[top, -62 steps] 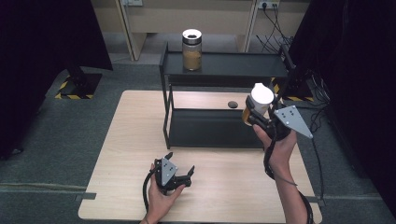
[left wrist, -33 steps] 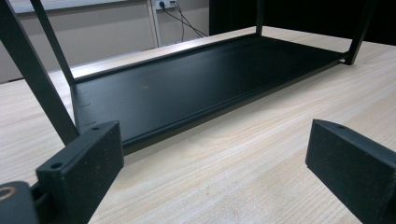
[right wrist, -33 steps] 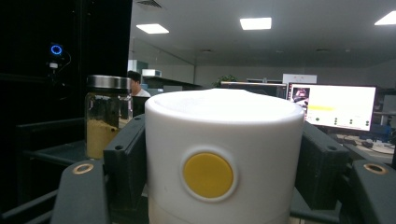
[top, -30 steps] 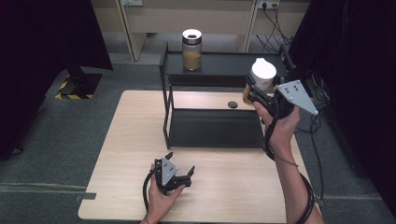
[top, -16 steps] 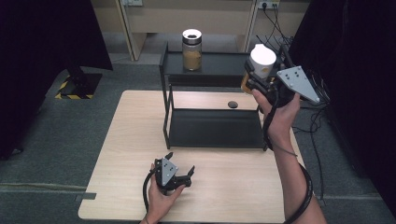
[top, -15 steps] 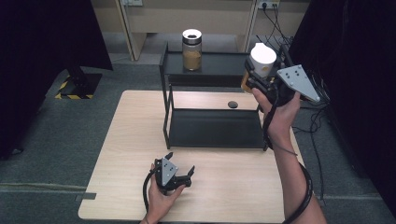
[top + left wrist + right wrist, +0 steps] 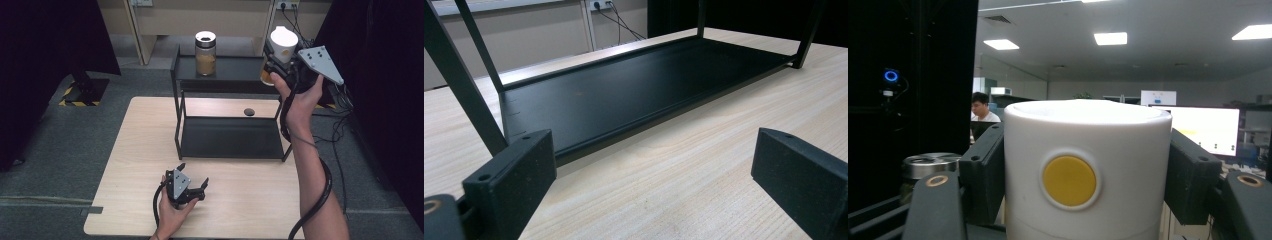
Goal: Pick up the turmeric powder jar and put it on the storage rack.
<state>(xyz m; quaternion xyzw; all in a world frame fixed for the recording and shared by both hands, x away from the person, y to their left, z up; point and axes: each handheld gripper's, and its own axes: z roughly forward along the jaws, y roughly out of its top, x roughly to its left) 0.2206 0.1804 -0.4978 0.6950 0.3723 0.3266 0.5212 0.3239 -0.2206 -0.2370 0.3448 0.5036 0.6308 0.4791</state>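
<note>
The right gripper (image 7: 278, 61), clamped on the white-lidded jar of orange-brown contents (image 7: 280, 50), has risen from table level to beside the black metal rack's top shelf (image 7: 235, 70); placing seems next. The left gripper (image 7: 192, 186) rests spread.

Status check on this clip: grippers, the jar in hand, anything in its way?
Right gripper shut on white-lidded jar, held up by the black rack's top shelf. Left gripper open, resting low on table. Silver-lidded jar already on shelf, apart.

White-lidded jar (image 7: 1087, 170): base cut off at bottom edge, sides covered by jaws. Small dark object (image 7: 248, 111) on table, frame centre: too small to identify.
</note>
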